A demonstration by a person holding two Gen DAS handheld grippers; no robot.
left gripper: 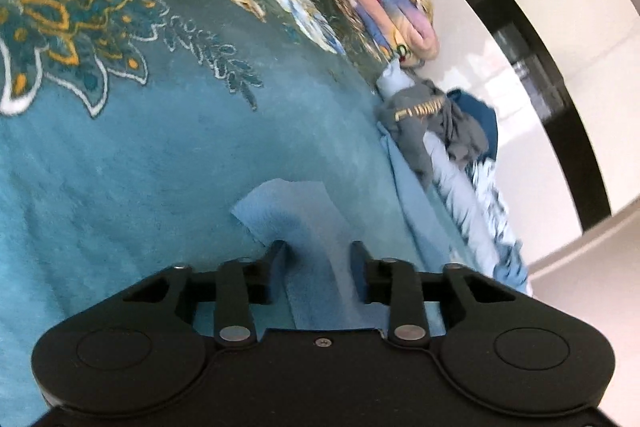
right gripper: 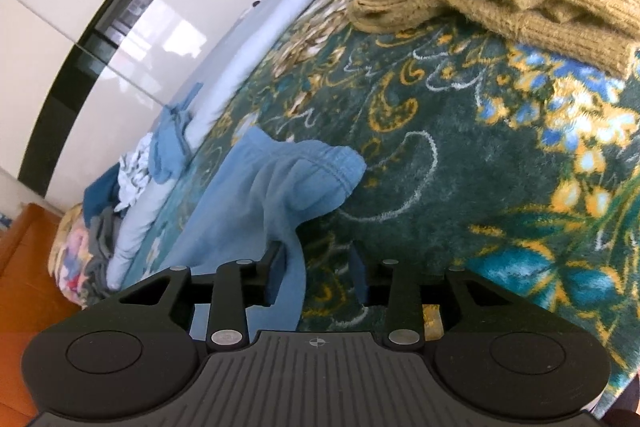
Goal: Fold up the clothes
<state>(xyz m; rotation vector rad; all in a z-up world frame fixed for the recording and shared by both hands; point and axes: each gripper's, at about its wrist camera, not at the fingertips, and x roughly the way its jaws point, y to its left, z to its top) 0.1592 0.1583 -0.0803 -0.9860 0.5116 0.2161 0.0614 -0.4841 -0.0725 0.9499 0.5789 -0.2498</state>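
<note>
A: Which step is this?

B: Early, I'd judge. The blue garment (right gripper: 276,187) lies rumpled on the patterned blanket (right gripper: 460,187), not yet flat.

A: The tongs?

B: In the left view the left tongs (left gripper: 318,267) show their fingers apart with blue cloth between them, pads not pressing. The right tongs (right gripper: 316,271) stand apart too, the garment's edge beside one finger, nothing clamped.

A: Next?

B: Probably a firm pinch on two edges, then spreading it flat.

A: Any writing?

B: Gold letters on a grey garment (left gripper: 436,123) in the pile; blurred, unreadable.
</note>
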